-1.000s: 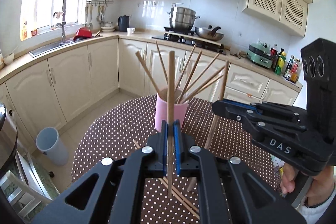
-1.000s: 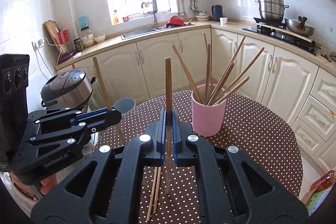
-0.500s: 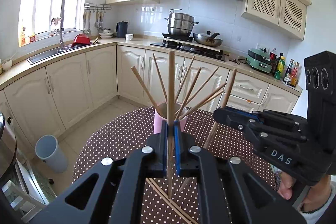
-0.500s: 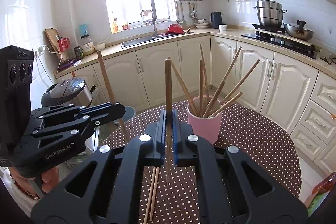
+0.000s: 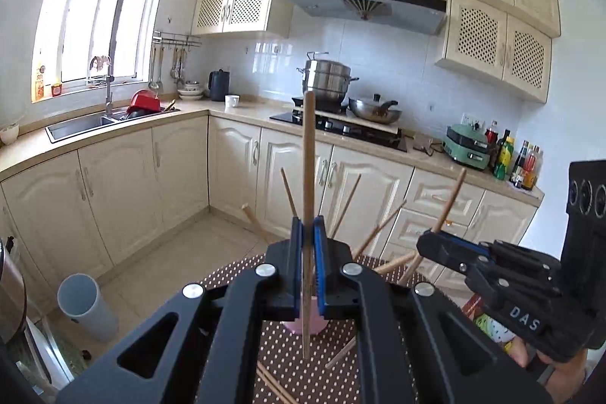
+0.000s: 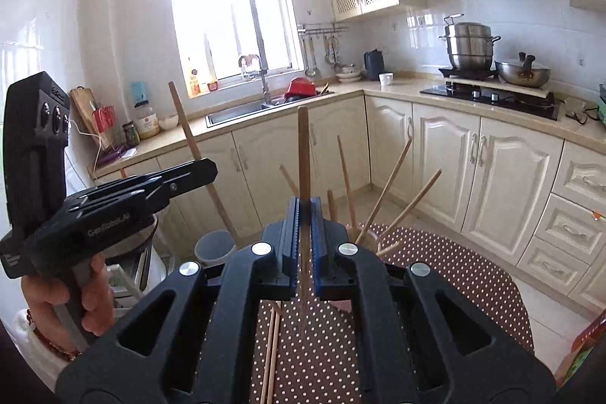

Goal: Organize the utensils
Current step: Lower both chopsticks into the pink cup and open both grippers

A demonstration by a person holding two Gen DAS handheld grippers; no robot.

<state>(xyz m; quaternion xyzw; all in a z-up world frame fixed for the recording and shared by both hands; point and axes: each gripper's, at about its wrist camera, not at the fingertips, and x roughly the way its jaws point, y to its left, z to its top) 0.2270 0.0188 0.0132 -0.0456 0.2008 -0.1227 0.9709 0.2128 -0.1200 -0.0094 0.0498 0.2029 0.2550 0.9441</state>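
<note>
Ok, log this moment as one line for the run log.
left gripper: shut on chopstick | right gripper: shut on chopstick | pink cup: holds chopsticks | table: loose chopsticks remain

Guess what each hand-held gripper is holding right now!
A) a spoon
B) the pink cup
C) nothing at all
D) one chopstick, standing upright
D: the left hand-held gripper is shut on a chopstick that stands upright between its blue pads, and the right hand-held gripper is shut on its own upright chopstick.
</note>
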